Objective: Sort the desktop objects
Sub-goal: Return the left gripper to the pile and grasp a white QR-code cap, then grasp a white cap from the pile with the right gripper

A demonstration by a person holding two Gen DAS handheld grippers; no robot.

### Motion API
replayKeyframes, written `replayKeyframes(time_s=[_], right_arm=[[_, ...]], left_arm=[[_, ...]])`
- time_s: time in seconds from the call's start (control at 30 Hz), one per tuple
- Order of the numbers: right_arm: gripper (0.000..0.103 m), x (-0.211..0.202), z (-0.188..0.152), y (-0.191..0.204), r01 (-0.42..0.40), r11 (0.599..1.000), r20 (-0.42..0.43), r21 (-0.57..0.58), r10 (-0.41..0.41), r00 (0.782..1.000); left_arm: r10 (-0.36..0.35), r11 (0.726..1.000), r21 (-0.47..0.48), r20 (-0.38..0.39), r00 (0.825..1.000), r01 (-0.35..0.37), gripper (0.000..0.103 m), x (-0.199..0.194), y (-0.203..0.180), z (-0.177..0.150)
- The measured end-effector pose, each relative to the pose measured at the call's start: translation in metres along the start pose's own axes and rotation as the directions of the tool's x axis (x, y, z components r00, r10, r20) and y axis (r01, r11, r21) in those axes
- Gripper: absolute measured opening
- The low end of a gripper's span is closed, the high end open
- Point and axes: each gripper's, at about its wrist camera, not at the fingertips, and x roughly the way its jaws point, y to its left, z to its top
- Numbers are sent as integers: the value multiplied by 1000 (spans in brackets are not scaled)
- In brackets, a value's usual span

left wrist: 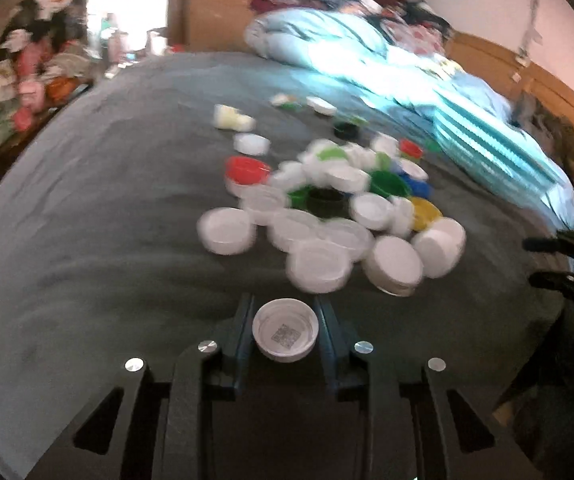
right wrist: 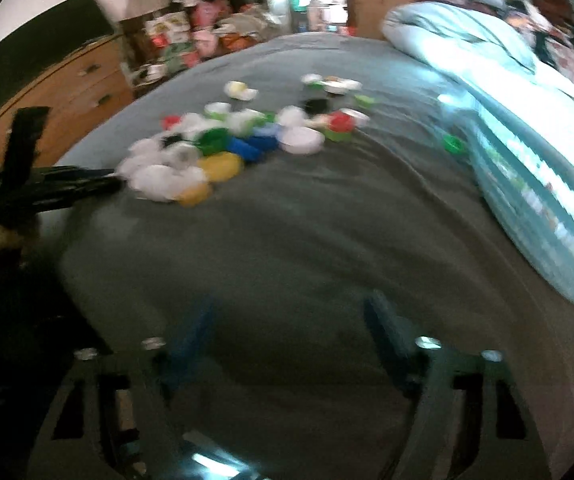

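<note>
A pile of plastic bottle caps [left wrist: 327, 200], mostly white with some red, green, blue, yellow and black, lies on a grey bedsheet [left wrist: 87, 240]. My left gripper [left wrist: 285, 320] is shut on one white cap [left wrist: 285, 330] that lies open side up with a printed code inside, just in front of the pile. In the right wrist view the same pile [right wrist: 223, 144] lies far ahead to the left. My right gripper [right wrist: 291, 328] is blurred and open over bare sheet [right wrist: 307, 240], with nothing between its fingers. The left gripper [right wrist: 47, 188] shows dark at the pile's left edge.
A rumpled light-blue quilt [right wrist: 527, 140] runs along the right side of the bed. One green cap [right wrist: 453, 143] lies alone beside it. A wooden dresser [right wrist: 67, 92] and cluttered bags stand beyond the bed on the left. A wooden headboard [left wrist: 527, 80] lies to the right.
</note>
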Motion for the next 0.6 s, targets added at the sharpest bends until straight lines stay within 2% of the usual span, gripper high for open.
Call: replayKeyframes(time_s=[0.1, 0.23, 0.37, 0.47, 0.53, 0.6], right_arm=[[48, 4, 22, 26, -66, 996, 7, -54, 66, 998], [47, 18, 53, 67, -161, 980, 5, -121, 163, 987], [47, 52, 81, 105, -264, 953, -45, -149, 260, 965], [39, 81, 95, 130, -339, 933, -94, -123, 329, 940], [39, 98, 98, 139, -362, 927, -125, -101, 349, 929], [39, 110, 98, 145, -349, 933, -155, -92, 332, 930]], left_arm=[[31, 999, -39, 60, 998, -29, 31, -11, 9, 1], [88, 991, -107, 98, 991, -78, 31, -16, 25, 1], [112, 971, -224, 114, 987, -84, 31, -18, 50, -2], [107, 964, -256, 124, 987, -72, 31, -18, 58, -5], [102, 965, -254, 124, 987, -68, 31, -16, 59, -5], [98, 966, -251, 121, 988, -65, 31, -15, 58, -6]])
